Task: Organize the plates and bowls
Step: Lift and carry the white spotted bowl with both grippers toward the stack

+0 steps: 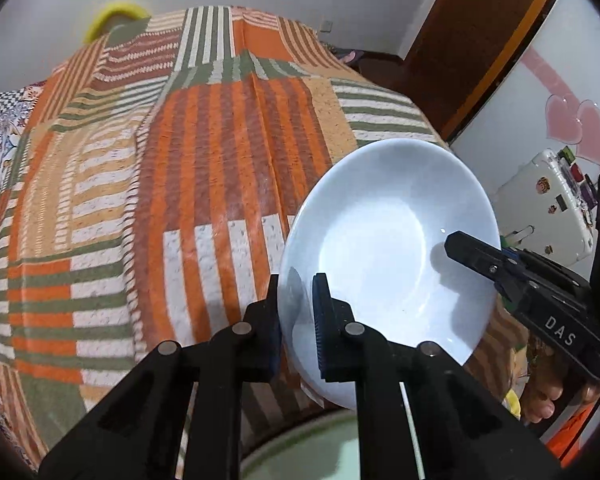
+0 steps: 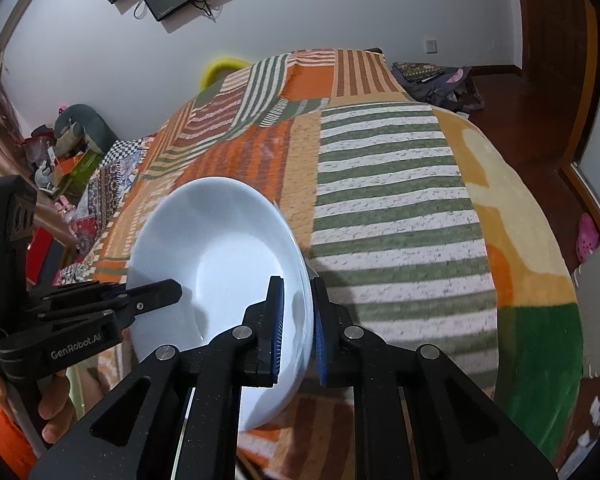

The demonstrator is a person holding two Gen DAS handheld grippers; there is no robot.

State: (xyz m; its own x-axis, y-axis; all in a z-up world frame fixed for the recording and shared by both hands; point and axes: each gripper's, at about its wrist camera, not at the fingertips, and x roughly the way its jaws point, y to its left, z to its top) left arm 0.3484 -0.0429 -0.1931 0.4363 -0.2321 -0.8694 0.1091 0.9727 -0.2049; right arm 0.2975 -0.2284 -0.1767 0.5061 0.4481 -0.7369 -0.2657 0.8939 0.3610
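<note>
Clamping 1 white plate [image 1: 388, 248] rim: left tongs [image 1: 296, 320] (GenRobot.AI), right tongs [image 2: 298, 320] (DAS).

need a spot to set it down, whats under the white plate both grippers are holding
Under the white plate lies the striped blanket. A pale green rim, maybe another dish, shows below its near edge in the left wrist view. The plate hides whatever is directly beneath it.

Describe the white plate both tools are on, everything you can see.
The glossy white, ceramic-looking round deep plate has a wide sloping rim and a shallow flat well; it looks unchipped and empty. It is held tilted above the striped orange-and-green blanket. The left tool pinches one edge and the right tool pinches the opposite edge. Nothing else visibly touches it.
</note>
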